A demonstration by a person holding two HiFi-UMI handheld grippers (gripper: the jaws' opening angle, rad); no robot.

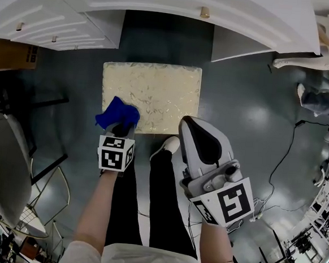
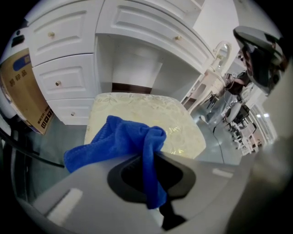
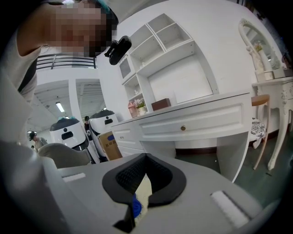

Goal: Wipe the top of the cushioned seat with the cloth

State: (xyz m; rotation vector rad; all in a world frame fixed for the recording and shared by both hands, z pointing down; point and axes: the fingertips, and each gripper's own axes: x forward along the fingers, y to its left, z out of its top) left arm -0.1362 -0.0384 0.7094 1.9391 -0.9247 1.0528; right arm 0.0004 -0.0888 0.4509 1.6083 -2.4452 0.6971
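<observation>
Right gripper [image 1: 200, 142] hangs above the floor with its jaws together and empty, while the left gripper [image 1: 119, 135] pinches the blue cloth [image 1: 117, 114]. Before the white dressing table [image 1: 179, 10] stands the cream cushioned seat [image 1: 156, 90], the cloth bunched over its near left corner.

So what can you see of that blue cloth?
The blue cloth is soft, nubby fabric, like microfibre, plain bright blue. It is bunched and crumpled, not spread flat. The left gripper has its jaws shut on one strip, which runs down between them; the rest spills ahead in a loose heap. It hangs over the near left corner of the cream patterned seat; whether they touch I can't tell.
</observation>
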